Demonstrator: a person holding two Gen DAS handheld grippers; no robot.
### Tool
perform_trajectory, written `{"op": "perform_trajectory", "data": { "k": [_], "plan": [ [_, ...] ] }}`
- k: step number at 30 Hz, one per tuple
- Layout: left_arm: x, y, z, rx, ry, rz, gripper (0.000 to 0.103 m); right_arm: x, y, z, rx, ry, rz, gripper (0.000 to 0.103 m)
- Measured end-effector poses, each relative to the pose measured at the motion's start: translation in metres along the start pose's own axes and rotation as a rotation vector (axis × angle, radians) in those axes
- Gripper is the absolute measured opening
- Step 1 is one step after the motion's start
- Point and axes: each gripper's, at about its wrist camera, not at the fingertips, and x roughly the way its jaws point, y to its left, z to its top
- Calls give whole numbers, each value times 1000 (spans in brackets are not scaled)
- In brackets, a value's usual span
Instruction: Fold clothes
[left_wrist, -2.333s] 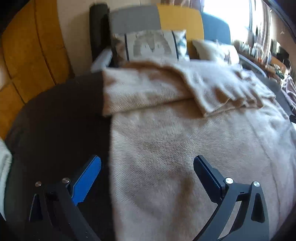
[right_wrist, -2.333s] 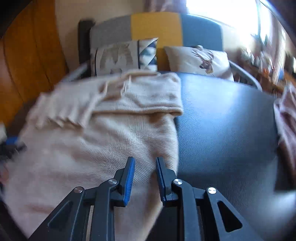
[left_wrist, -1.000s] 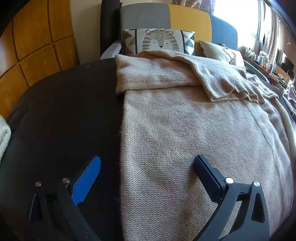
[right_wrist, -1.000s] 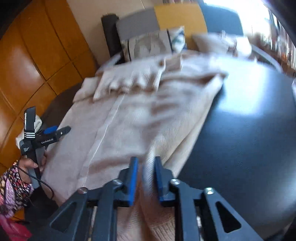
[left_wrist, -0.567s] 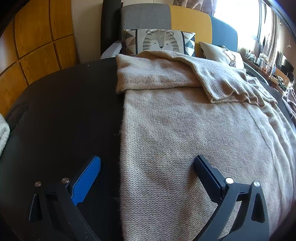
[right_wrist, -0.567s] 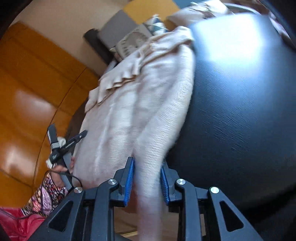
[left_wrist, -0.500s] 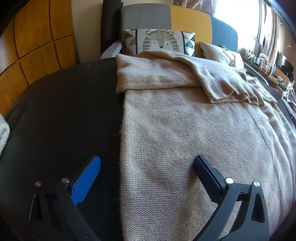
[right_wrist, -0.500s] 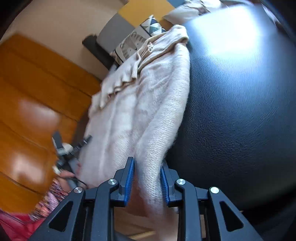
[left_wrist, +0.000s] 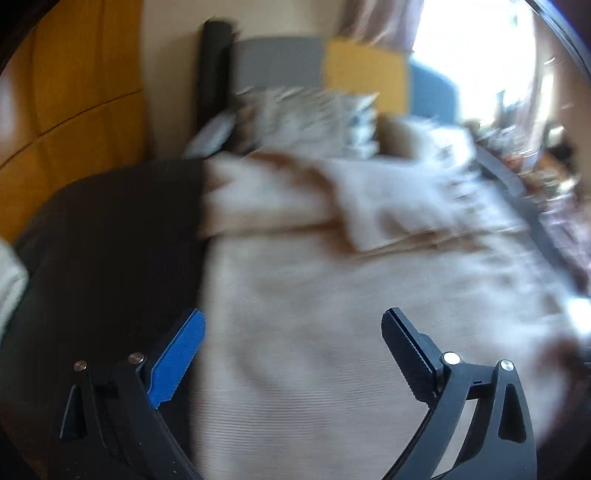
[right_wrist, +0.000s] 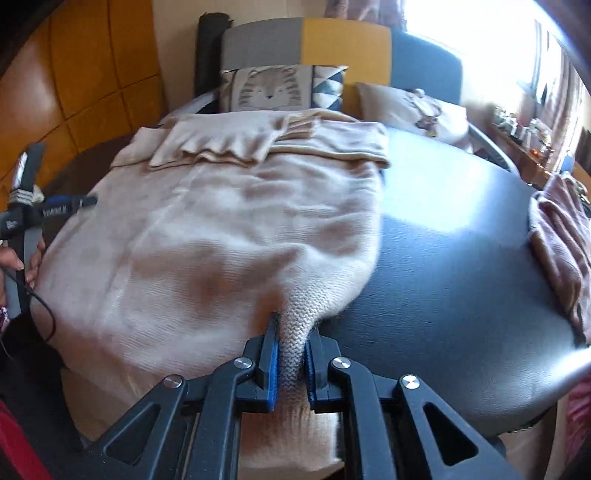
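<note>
The right gripper (right_wrist: 291, 354) is closing its jaws on a bunched hem corner of the beige knit sweater (right_wrist: 221, 229). The left gripper (left_wrist: 291, 328) hangs wide open and empty above the sweater, which is spread across the dark round table (right_wrist: 461, 258).

Bare dark table (right_wrist: 461, 258) right of sweater (right_wrist: 221, 229) (pink cloth (right_wrist: 561, 240) probably at edge).
</note>
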Motion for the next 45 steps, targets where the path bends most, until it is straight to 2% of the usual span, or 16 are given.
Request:
{"op": "perform_trajectory", "data": {
  "k": [3, 7, 9, 13, 19, 21, 25, 31, 32, 34, 36, 38, 41, 42, 43, 45],
  "plan": [
    [6, -50, -3, 63, 66, -170, 98, 3, 13, 11, 23, 2, 39, 23],
    [27, -102, -18, 78, 175, -337, 98, 1, 28, 13, 25, 6, 92, 23],
    [35, -119, -25, 77, 209, -384, 98, -7, 21, 6, 69, 4, 144, 24],
    [40, -146, -29, 76, 227, -465, 98, -20, 8, -14, 159, -3, 243, 24],
    [41, -153, -16, 33, 259, -586, 98, -28, 9, -16, 191, -69, 292, 24],
    [44, -150, -9, -1, 281, -618, 98, -27, 16, -11, 155, -78, 308, 24],
    [63, -151, -6, -9, 382, -597, 98, -12, 39, -3, 59, -61, 330, 24],
    [62, -170, -4, 43, 390, -638, 98, 14, 64, -8, -54, -6, 293, 24],
    [64, -175, -4, 61, 398, -635, 98, 19, 64, -11, -50, 7, 295, 24],
    [65, -183, -5, 132, 394, -570, 98, 23, 59, -16, -27, 26, 312, 24],
    [65, -185, -10, 213, 348, -521, 98, 17, 53, -21, 1, 31, 348, 24],
    [61, -184, -18, 289, 273, -497, 98, 0, 38, -27, 26, -3, 379, 24],
    [54, -195, -40, 463, 150, -401, 98, -28, -3, -38, 131, -82, 314, 24],
    [51, -201, -47, 524, 121, -363, 98, -31, -16, -42, 181, -82, 292, 24],
    [48, -205, -50, 552, 106, -345, 98, -33, -29, -47, 230, -77, 272, 24],
    [50, -201, -48, 537, 117, -361, 98, -37, -54, -57, 328, -65, 231, 24]
  ]
}}
